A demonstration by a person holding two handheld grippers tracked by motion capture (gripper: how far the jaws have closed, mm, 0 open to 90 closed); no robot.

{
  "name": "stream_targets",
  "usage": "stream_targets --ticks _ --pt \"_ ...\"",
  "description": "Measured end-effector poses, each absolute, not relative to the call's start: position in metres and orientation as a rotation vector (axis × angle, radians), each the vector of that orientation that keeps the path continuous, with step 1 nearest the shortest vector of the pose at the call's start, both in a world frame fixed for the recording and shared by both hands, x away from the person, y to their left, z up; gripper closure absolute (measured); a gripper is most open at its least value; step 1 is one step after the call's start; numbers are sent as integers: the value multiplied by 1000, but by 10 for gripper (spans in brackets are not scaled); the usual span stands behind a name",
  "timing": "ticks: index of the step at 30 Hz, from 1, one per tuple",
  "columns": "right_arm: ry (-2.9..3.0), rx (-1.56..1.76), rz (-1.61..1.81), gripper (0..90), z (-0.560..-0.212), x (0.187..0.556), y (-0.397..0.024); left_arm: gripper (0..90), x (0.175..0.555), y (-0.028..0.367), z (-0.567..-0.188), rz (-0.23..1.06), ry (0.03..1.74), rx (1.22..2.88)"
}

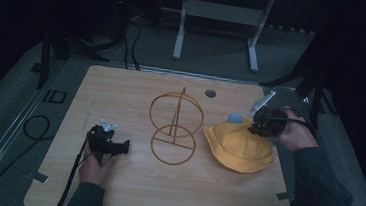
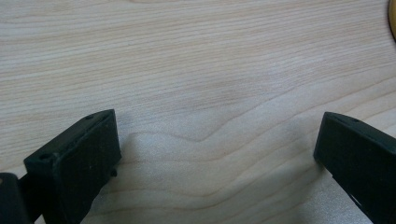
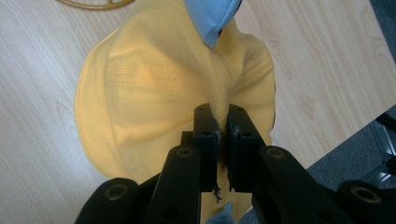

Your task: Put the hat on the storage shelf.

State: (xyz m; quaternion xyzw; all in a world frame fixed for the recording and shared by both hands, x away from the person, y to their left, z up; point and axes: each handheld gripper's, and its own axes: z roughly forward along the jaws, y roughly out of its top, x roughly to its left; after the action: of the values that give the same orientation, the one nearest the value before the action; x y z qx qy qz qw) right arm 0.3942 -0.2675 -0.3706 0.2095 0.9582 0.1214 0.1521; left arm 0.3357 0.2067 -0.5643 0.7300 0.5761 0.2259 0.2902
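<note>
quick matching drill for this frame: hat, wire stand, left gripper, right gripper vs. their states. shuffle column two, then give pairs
Column one:
1. yellow hat
2. wire stand
3. left gripper
4. right gripper

Column two:
A. open over bare table
B. shut on fabric
C. pinched at a fold
D. standing free mid-table

Pairs: 1-C, 2-D, 3-A, 4-B

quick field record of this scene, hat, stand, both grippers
hat: yellow bucket hat with blue lining, on the table's right side, brim pinched up
right gripper: right gripper shut on a fold of the hat's brim
left gripper: left gripper open over bare wood, nothing between the jaws
stand: wire hat stand at table centre, nothing on it
table: wooden table
</note>
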Motion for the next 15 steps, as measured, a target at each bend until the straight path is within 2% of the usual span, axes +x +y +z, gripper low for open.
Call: stream_targets --ticks 15 --pt "2696 612 450 841 -344 391 -278 4 336 207 -564 602 1537 1947"
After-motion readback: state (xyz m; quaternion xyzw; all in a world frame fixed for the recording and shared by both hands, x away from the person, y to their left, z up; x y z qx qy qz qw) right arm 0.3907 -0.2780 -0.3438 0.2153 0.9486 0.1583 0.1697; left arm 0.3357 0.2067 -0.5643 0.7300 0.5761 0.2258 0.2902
